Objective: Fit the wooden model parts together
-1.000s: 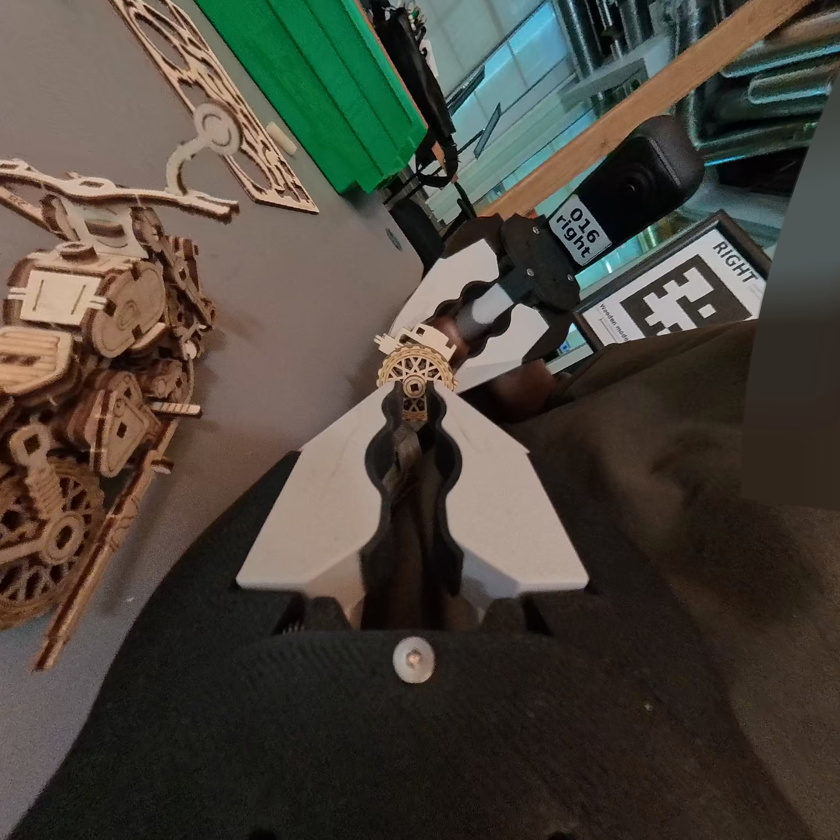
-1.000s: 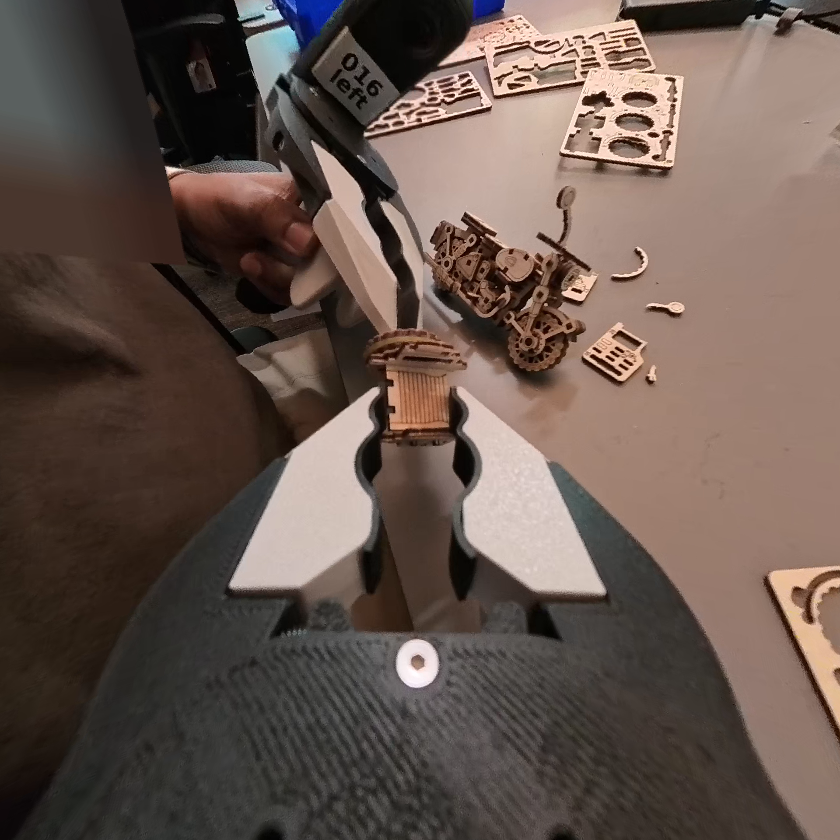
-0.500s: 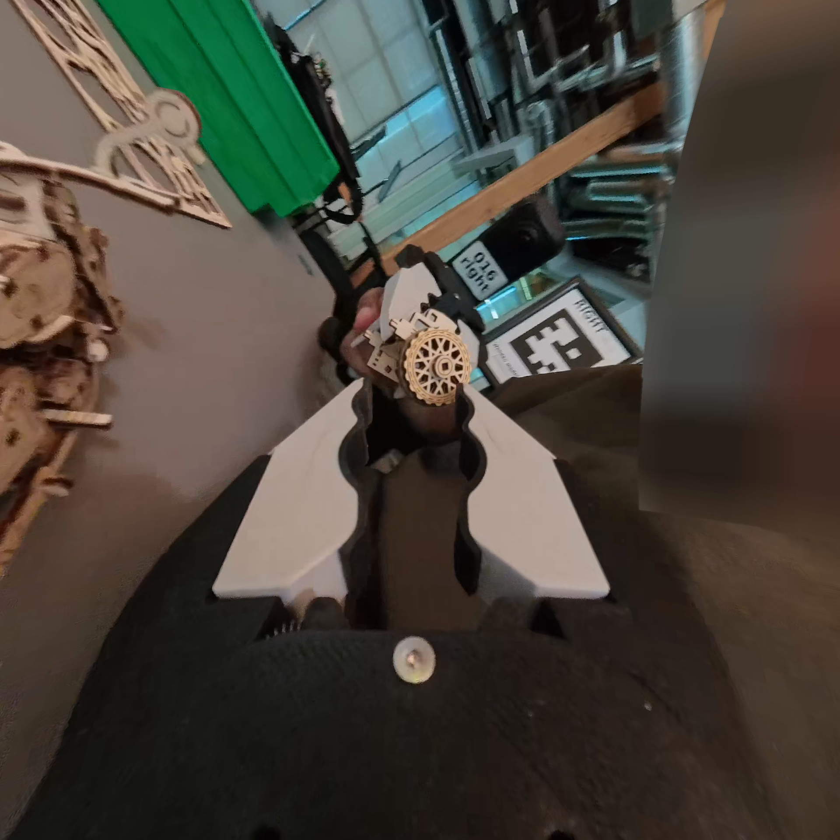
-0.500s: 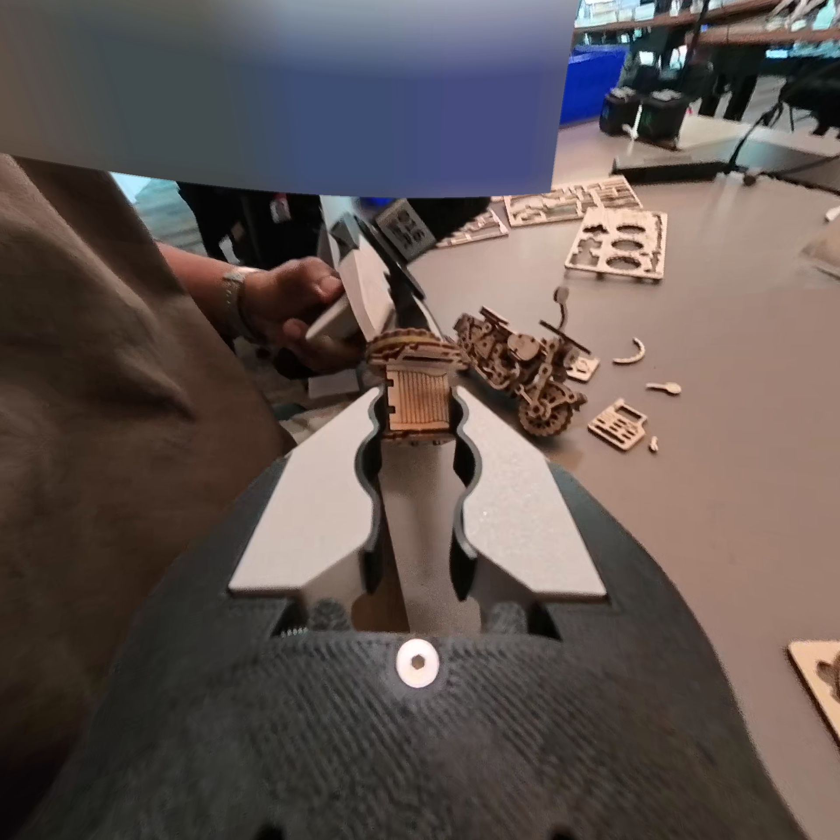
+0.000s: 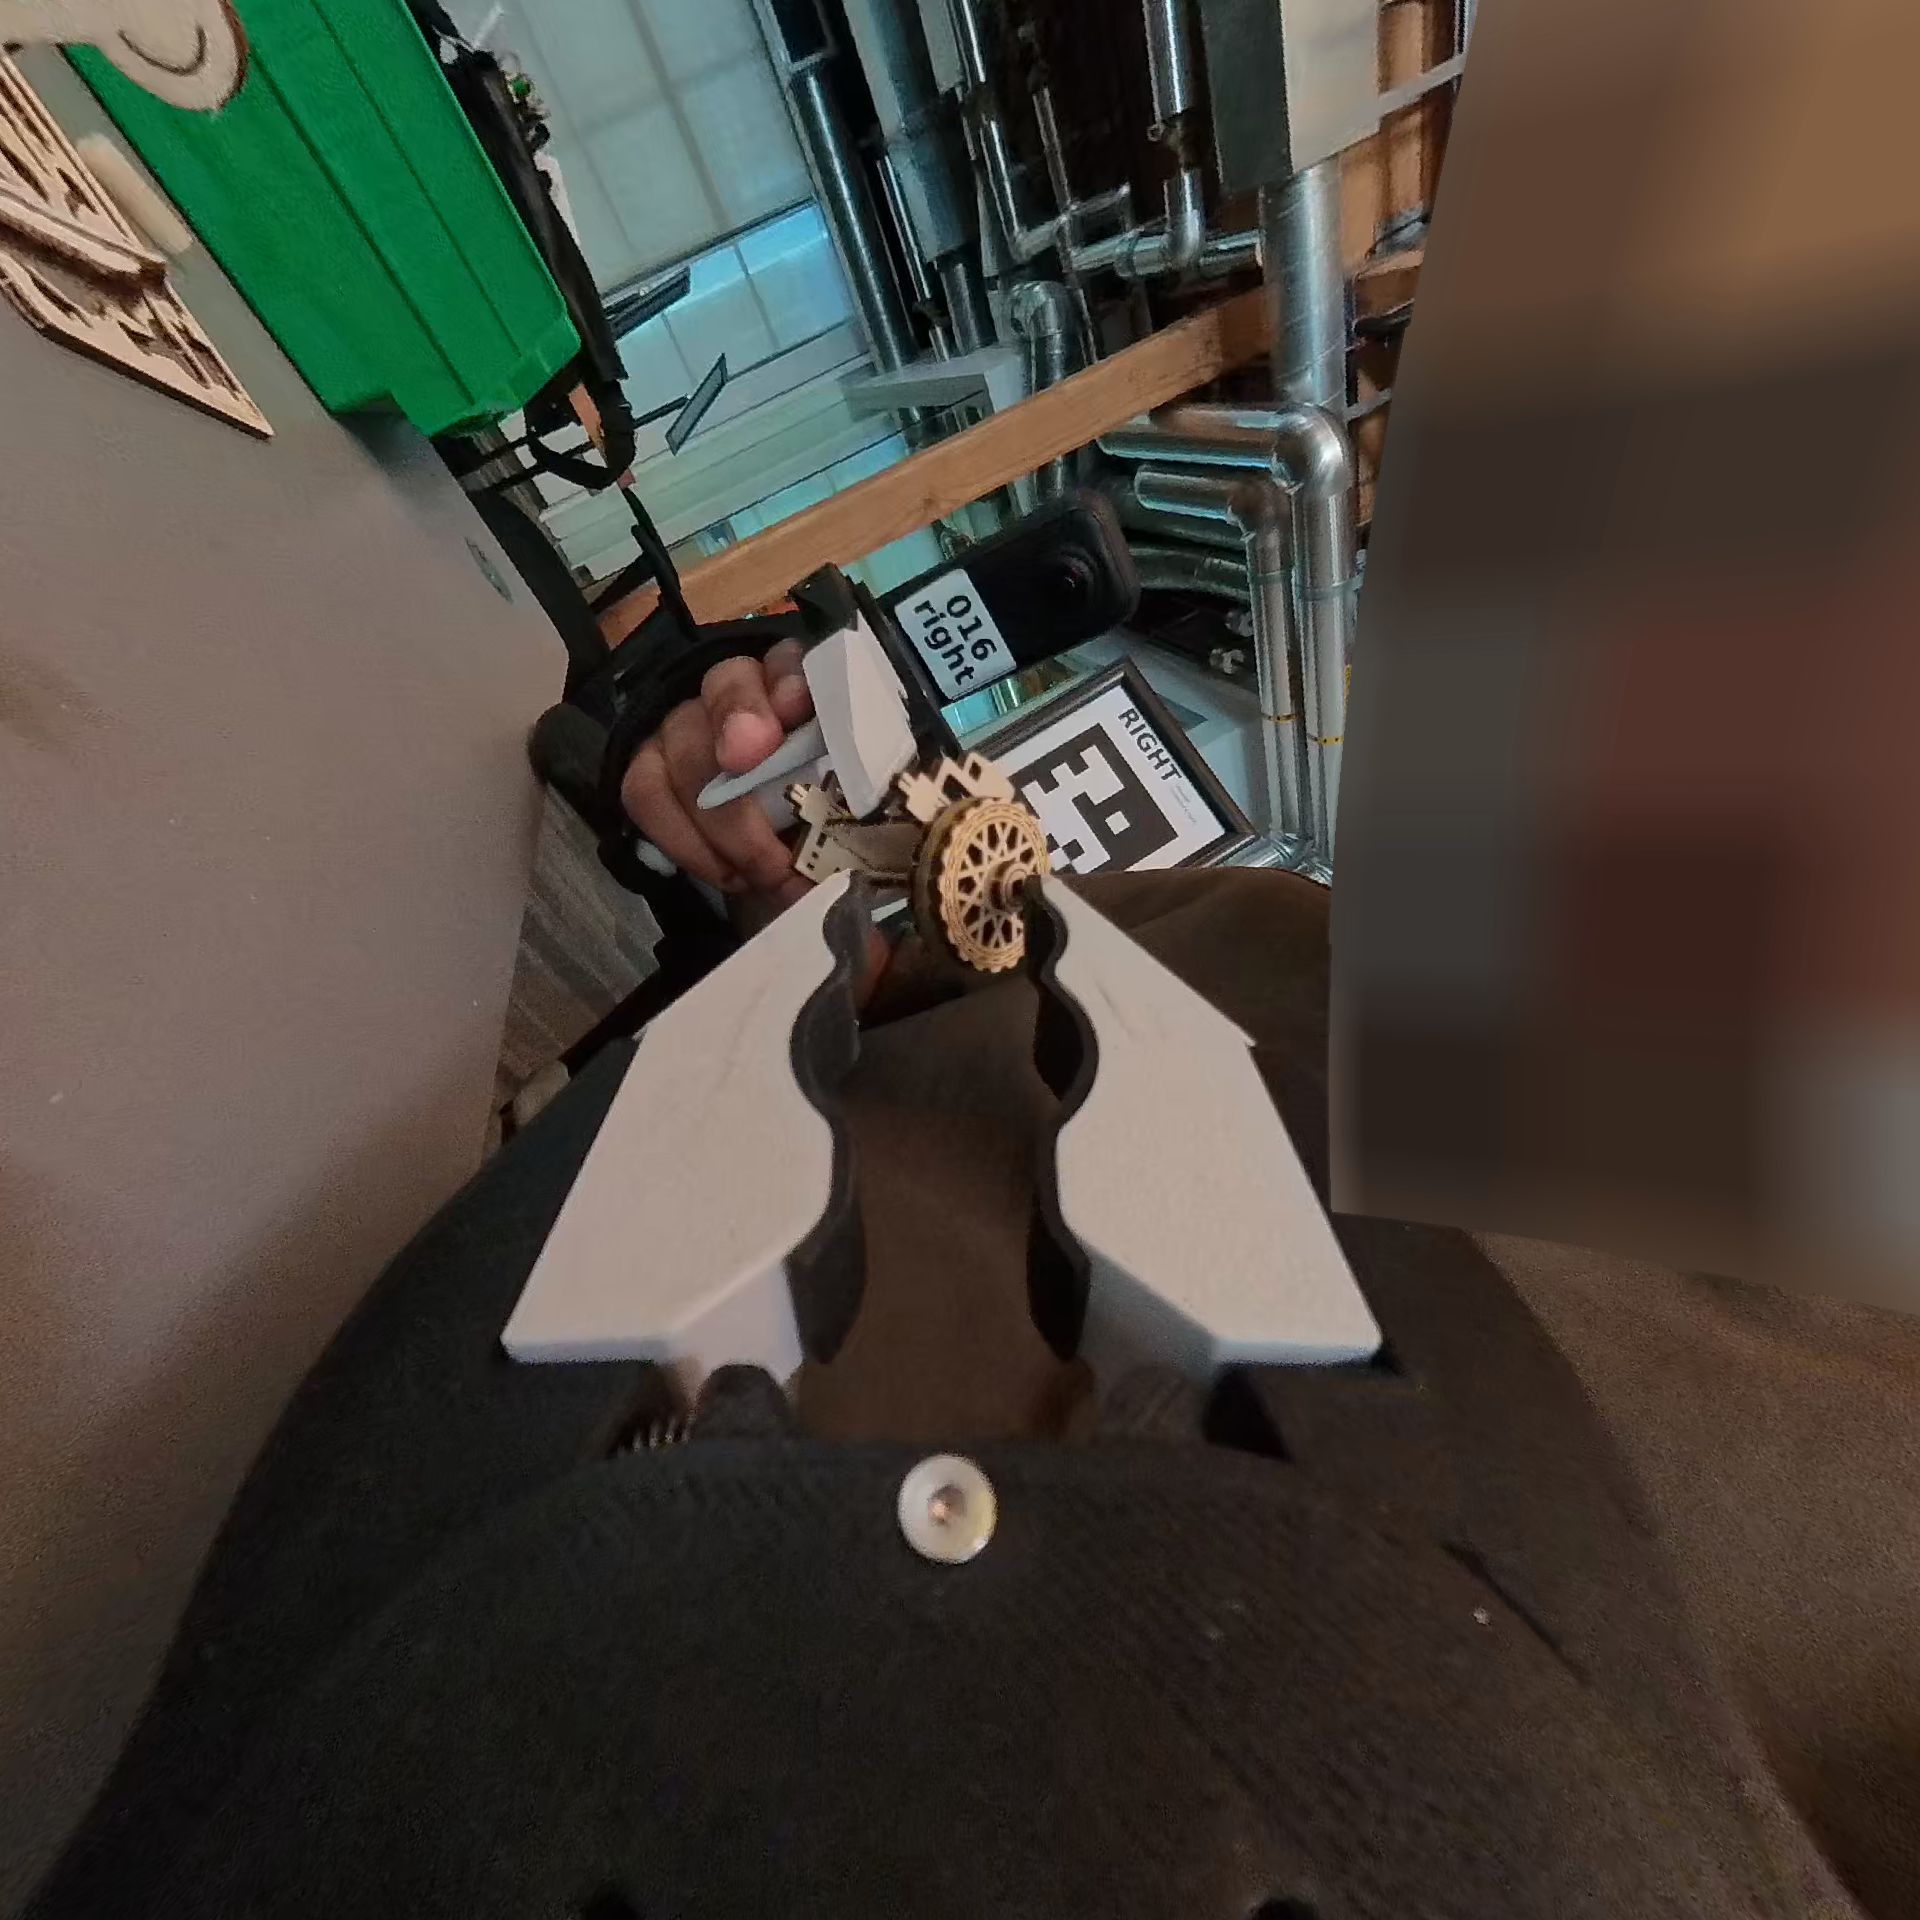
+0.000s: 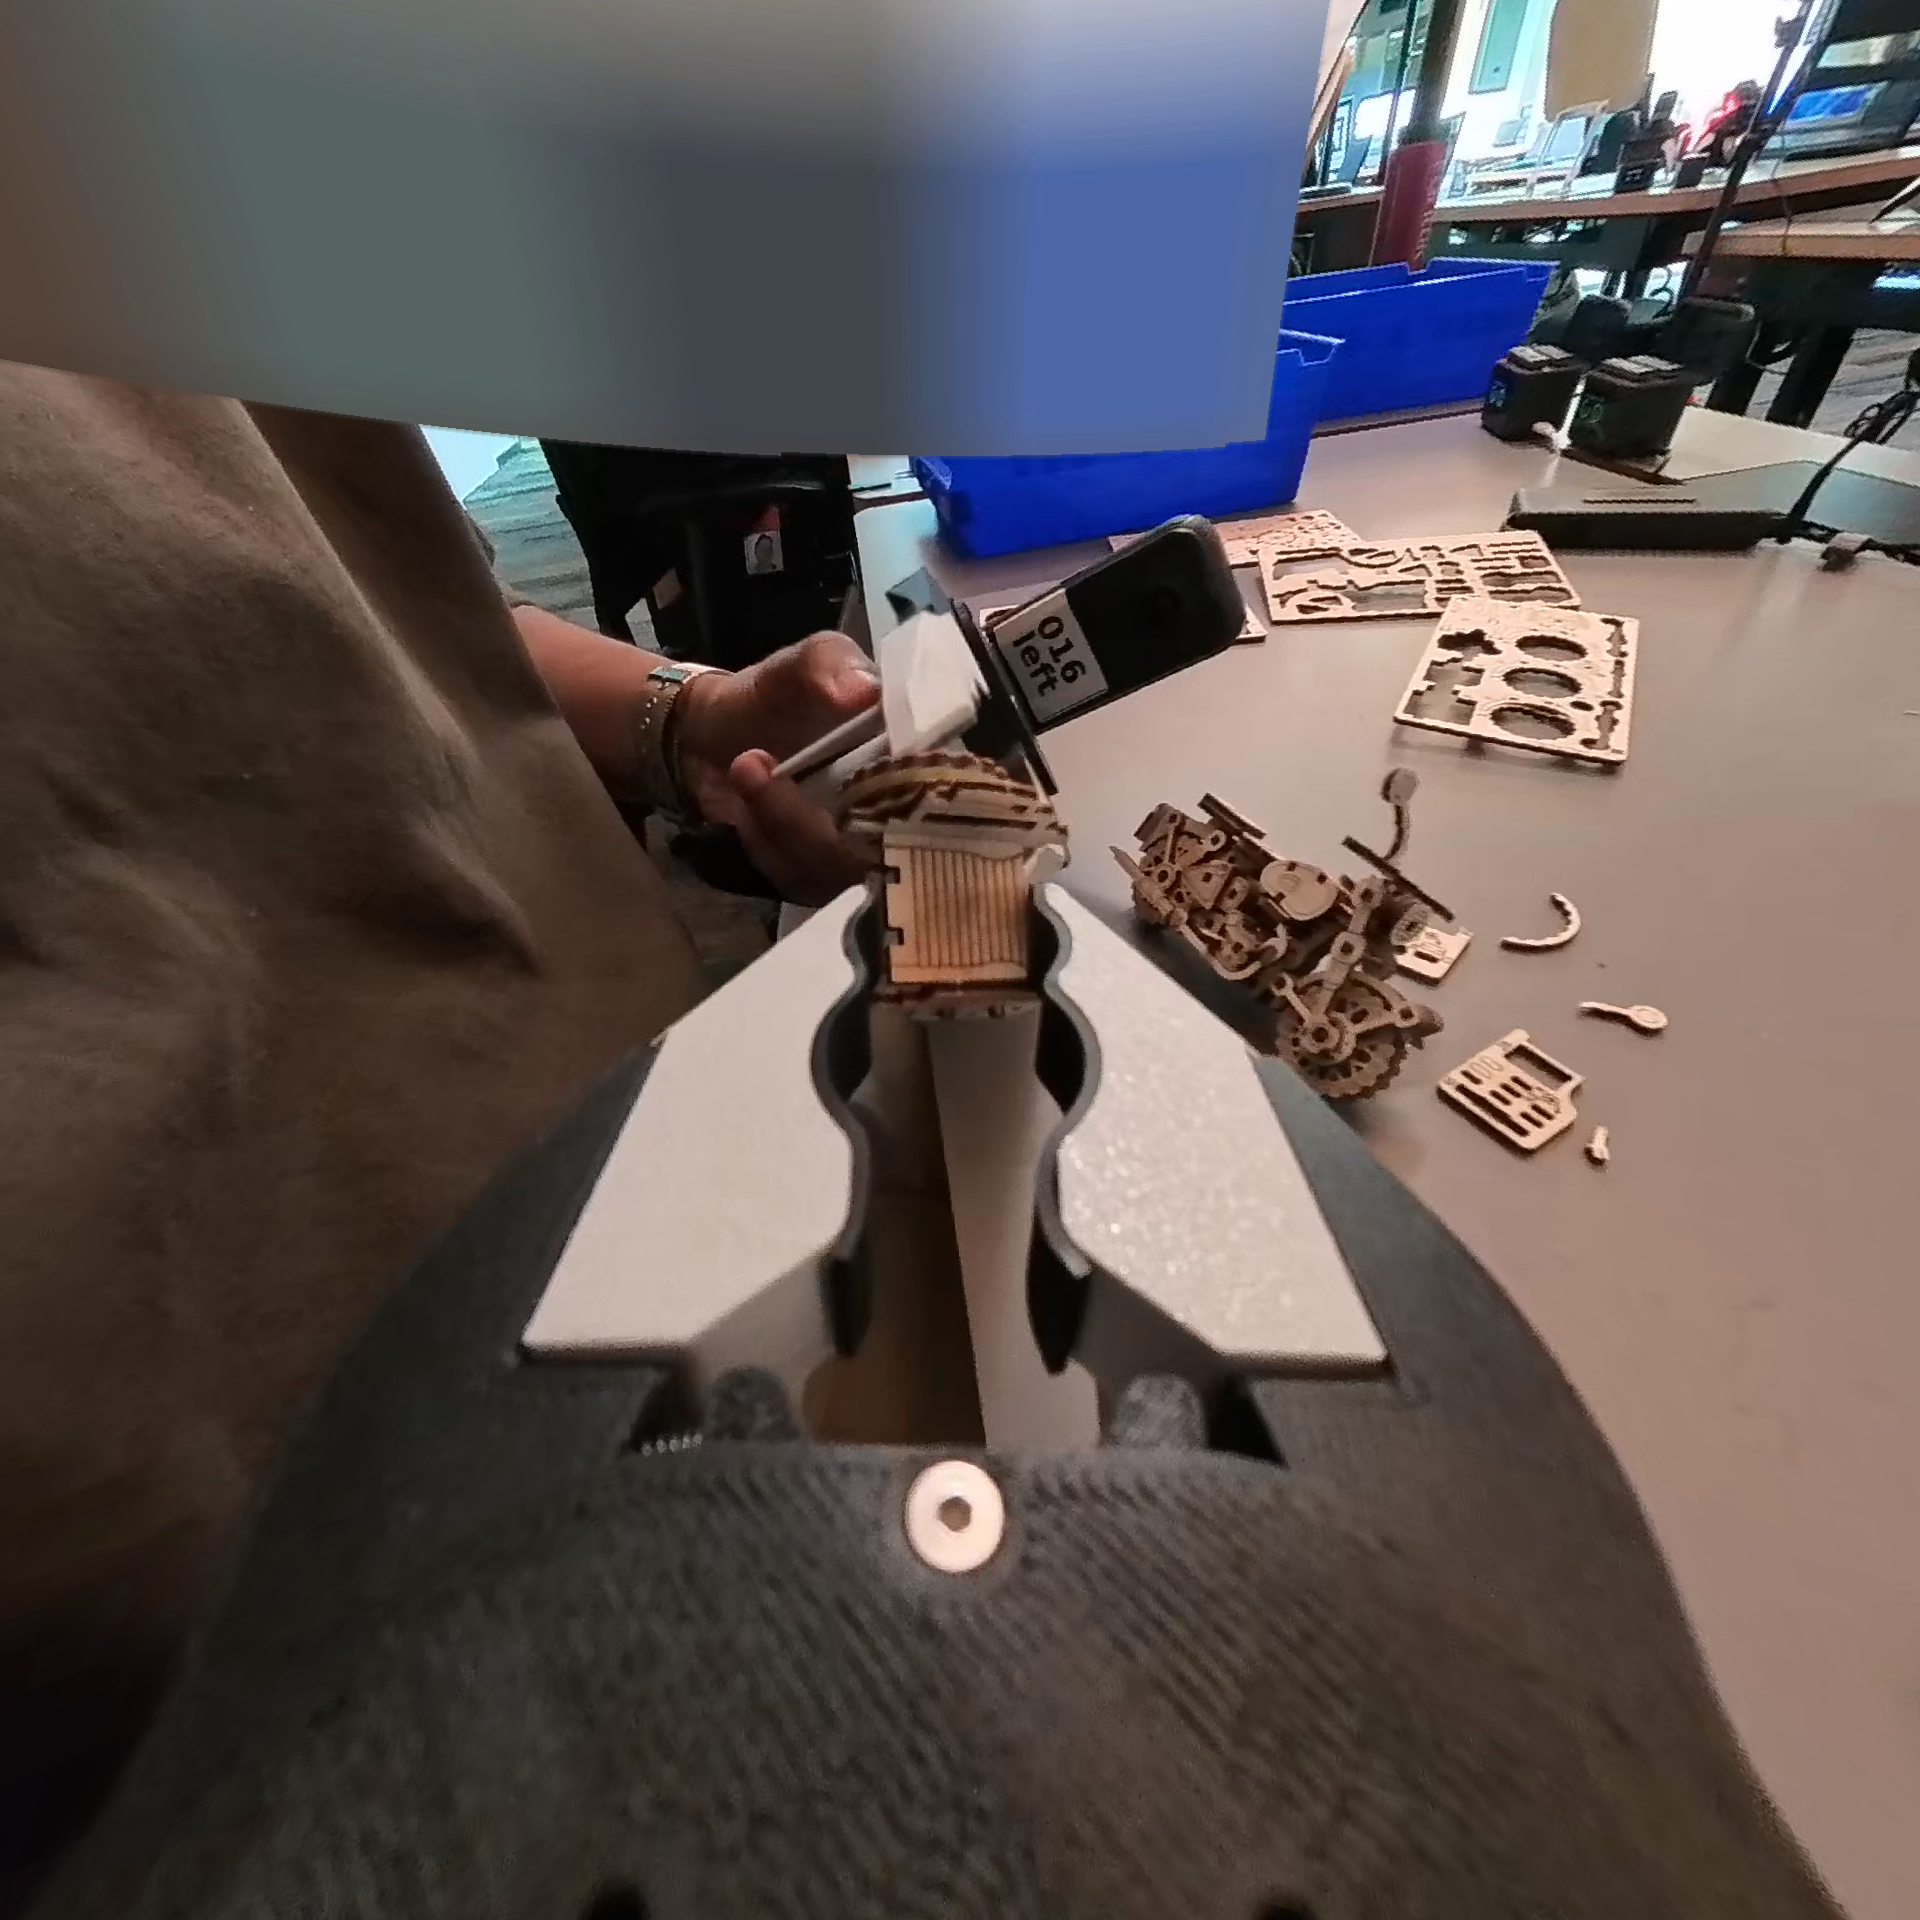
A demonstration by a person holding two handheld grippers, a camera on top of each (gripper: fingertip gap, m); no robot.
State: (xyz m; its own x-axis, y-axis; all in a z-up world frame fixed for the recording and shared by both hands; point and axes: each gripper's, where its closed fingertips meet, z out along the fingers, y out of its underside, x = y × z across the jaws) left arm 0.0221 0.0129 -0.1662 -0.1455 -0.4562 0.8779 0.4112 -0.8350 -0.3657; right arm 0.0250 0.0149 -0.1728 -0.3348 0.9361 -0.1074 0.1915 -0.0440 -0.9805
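My right gripper [image 6: 956, 920] is shut on a small wooden sub-assembly [image 6: 961, 930] with a slatted face and holds it in the air off the table's near edge. A spoked wooden wheel [image 5: 982, 883] sits on the far end of it; it also shows in the right wrist view [image 6: 951, 810]. My left gripper [image 5: 945, 904] is open, with its tips on either side of that wheel. The wheel's hub is close to the right fingertip [image 5: 1055, 914]; I cannot tell whether they touch. The part-built wooden motorcycle [image 6: 1278, 935] lies on the grey table [image 6: 1662, 1247].
Loose wooden pieces lie right of the motorcycle: a curved strip [image 6: 1543, 925], a small key-shaped piece [image 6: 1626, 1013] and a grille panel [image 6: 1512, 1101]. Cut-out sheets [image 6: 1517, 686] lie farther back, before blue bins [image 6: 1143, 457]. A green bin [image 5: 343, 208] stands at the table's far edge.
My left gripper has let go of the wheel's rim and opened around it. Both grippers have risen and tilted, so the motorcycle has left the left wrist view.
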